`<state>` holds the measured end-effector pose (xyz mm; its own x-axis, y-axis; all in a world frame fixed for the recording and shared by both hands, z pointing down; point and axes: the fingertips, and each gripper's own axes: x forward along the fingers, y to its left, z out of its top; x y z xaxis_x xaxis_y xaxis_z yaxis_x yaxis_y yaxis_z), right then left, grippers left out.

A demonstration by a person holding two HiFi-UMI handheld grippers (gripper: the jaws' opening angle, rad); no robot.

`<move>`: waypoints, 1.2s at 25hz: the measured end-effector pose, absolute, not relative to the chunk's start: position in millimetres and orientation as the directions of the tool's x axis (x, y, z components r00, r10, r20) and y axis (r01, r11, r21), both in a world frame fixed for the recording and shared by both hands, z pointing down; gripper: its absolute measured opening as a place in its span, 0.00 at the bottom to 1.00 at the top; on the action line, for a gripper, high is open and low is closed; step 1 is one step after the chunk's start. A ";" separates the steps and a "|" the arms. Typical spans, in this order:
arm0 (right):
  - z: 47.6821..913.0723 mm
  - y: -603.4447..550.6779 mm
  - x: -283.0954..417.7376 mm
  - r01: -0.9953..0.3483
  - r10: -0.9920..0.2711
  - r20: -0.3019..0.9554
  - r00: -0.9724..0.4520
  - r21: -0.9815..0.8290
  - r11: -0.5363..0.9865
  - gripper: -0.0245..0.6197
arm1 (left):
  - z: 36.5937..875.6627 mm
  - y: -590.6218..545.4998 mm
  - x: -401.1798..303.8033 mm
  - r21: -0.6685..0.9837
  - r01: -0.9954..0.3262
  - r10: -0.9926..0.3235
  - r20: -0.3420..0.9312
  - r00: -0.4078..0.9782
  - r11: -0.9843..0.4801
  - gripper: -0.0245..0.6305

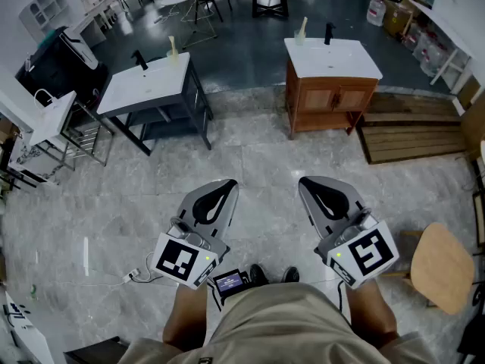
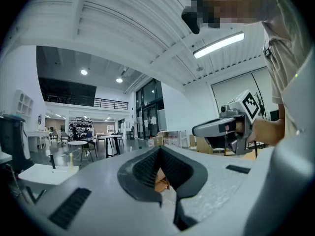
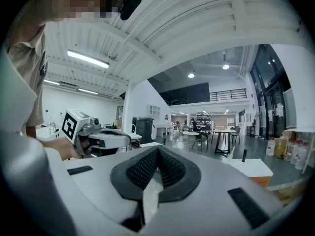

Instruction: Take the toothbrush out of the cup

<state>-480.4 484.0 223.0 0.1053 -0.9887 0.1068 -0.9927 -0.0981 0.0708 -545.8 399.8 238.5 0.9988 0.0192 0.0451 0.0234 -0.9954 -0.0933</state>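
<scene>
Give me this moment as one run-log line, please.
left tongs: shut, empty | right tongs: shut, empty | toothbrush: in cup on wooden washstand, untouched

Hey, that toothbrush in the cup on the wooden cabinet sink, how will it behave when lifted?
Probably light and stiff: the toothbrush is a thin straight stick leaning in the cup. The cup looks small, so it may tip if the pull goes sideways. Too distant to judge slipperiness.
</scene>
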 end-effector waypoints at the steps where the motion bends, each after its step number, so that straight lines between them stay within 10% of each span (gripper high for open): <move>1: 224.6 482.4 -480.3 -0.993 -0.989 0.107 0.106 0.071 -0.099 0.05 | 240.3 398.0 -545.8 -0.093 0.024 0.019 0.046 0.999 -0.995 0.05; 30: 220.9 451.0 -411.3 -0.972 -0.970 0.070 0.234 0.049 -0.231 0.05 | 264.0 334.3 -519.4 -0.074 0.045 0.041 0.053 0.998 -0.996 0.05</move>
